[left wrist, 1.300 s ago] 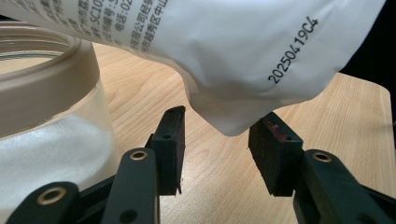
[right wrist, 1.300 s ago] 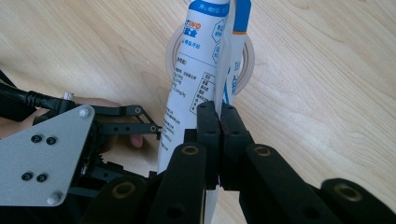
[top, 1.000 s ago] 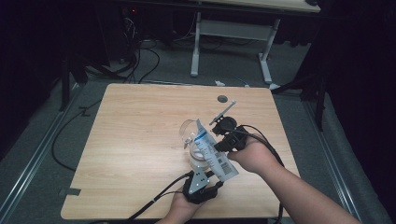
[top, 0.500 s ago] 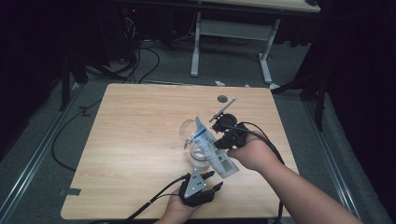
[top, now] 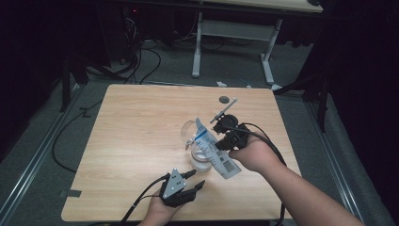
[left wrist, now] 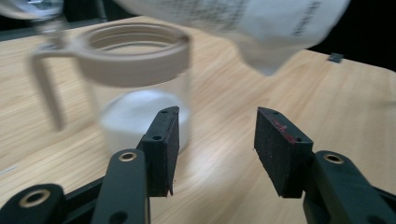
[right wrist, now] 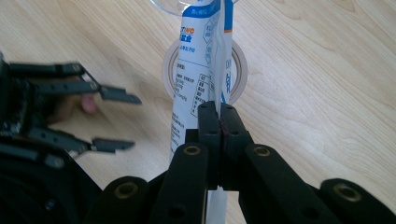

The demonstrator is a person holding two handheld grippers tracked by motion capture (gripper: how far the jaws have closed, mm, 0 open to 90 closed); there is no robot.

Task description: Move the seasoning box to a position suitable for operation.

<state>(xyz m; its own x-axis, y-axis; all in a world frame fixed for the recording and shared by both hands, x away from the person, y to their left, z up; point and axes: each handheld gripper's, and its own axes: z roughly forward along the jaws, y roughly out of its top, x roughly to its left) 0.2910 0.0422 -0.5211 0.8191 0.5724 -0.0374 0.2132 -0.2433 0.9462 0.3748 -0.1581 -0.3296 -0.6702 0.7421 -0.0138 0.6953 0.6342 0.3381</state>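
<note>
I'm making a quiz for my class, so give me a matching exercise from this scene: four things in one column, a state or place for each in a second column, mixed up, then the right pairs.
Things:
1. left tongs
2. right tongs
3. jar
4. packet

States:
A. tilted above the jar's mouth
B. shut on the packet
C. standing on the table, white powder at its bottom
D. open, holding nothing

Pairs: 1-D, 2-B, 3-C, 4-A
</note>
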